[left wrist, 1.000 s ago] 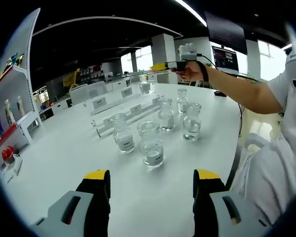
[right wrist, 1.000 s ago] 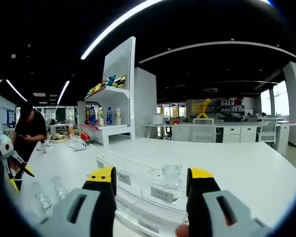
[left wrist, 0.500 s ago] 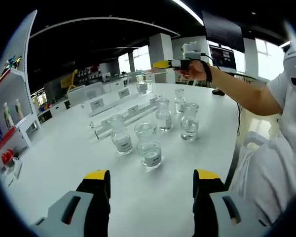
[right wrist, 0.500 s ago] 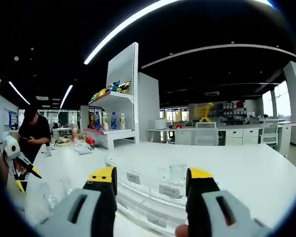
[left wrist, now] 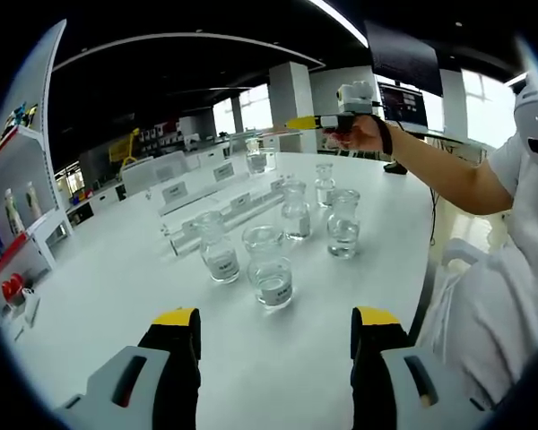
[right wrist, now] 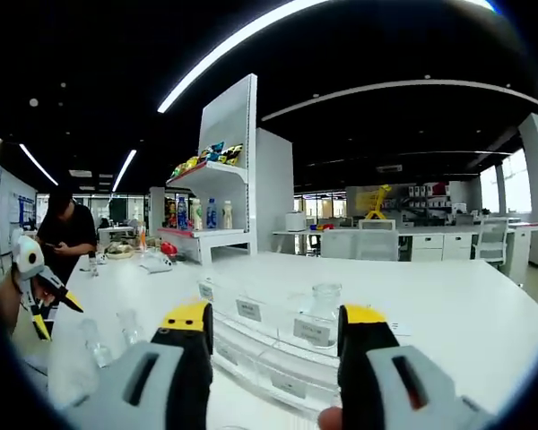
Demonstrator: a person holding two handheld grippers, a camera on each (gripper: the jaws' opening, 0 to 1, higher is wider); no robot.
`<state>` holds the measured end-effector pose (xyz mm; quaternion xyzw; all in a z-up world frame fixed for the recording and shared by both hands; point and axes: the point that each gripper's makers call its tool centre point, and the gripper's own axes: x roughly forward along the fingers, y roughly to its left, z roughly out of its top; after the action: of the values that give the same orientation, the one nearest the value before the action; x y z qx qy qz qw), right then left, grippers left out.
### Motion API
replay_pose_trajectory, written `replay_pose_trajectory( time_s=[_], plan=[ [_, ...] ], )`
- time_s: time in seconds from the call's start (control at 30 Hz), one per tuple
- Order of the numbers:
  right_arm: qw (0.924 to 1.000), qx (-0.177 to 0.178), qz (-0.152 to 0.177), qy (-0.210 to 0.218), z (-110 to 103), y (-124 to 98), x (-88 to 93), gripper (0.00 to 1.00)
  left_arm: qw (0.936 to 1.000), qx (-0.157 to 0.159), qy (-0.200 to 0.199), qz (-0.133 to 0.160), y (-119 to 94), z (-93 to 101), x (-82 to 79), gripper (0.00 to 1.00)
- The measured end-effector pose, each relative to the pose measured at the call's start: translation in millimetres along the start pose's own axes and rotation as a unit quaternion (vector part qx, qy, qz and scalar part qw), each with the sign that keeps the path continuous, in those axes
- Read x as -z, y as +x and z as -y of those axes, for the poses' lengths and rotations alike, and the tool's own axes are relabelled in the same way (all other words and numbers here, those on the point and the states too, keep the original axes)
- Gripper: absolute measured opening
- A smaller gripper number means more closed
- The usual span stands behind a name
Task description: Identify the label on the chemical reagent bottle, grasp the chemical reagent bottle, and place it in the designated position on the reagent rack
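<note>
Clear glass reagent bottles (left wrist: 272, 267) stood clustered on the white worktop (left wrist: 99, 296) just beside the tiered transparent reagent rack (right wrist: 278, 345), both the left gripper (left wrist: 274, 333) and right gripper (right wrist: 275, 336) held empty with jaws apart, so reading labels first seemed wise.

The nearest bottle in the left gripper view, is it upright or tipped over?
Upright. The bottle stands on its base on the table, open mouth pointing up.

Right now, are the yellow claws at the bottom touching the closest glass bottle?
Apart. In the left gripper view, bare white table lies between the left gripper and the nearest bottle.
</note>
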<state>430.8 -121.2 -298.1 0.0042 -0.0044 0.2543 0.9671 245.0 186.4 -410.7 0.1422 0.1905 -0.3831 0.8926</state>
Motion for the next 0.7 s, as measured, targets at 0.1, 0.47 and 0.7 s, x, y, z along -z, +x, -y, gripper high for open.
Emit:
replay_pose_trajectory(
  time_s=[0.1,0.47,0.7],
  plan=[
    [1.0000,-0.007,-0.003,0.002,-2.5,-1.0,2.3,0.54,1.0000,0.000,0.000,-0.002,0.4,0.2,1.1,0.68],
    [0.9990,-0.029,-0.028,-0.019,-16.4,-10.5,25.5,0.54,1.0000,-0.001,0.001,-0.001,-1.4,0.7,1.7,0.68],
    [0.9984,-0.034,-0.032,-0.032,-23.1,-19.0,33.1,0.54,1.0000,0.000,0.000,-0.001,-1.1,0.5,1.9,0.68]
  ],
)
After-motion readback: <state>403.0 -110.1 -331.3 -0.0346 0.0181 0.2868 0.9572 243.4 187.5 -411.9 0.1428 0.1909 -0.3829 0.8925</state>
